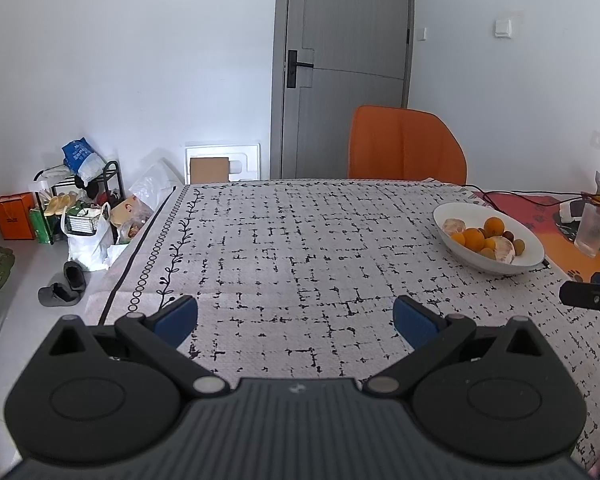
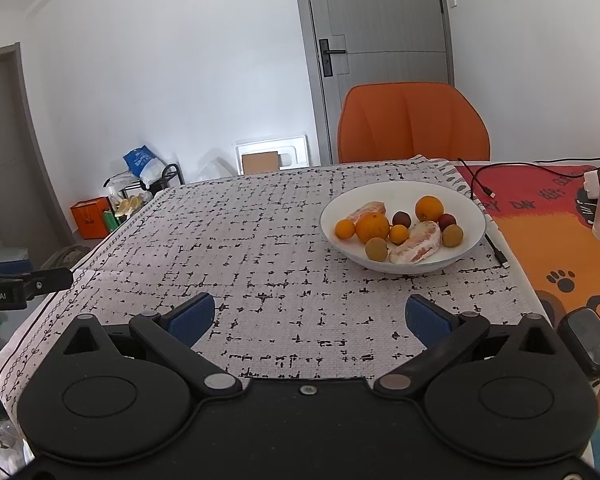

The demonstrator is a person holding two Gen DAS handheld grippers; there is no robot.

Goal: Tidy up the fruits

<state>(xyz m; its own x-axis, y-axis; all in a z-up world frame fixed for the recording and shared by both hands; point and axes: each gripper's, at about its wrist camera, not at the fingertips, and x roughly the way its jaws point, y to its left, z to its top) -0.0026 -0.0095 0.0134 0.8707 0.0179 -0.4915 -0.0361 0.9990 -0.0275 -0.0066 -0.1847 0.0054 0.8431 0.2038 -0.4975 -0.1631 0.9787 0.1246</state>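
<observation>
Both tools, left (image 1: 296, 320) and right (image 2: 309, 320), gape empty, fruit bowl (image 2: 475, 208) ahead-right.

Each camera sat just behind its own spread blue fingers, low over the patterned tablecloth (image 1: 300, 240), and faced across the table toward the grey door (image 1: 347, 68) and orange chair (image 2: 411, 124). The left view looked from further left, with the fruit bowl (image 1: 451, 212) off to its right. The right view stood nearer the bowl, and both shared tablecloth, bowl, chair and door.
</observation>
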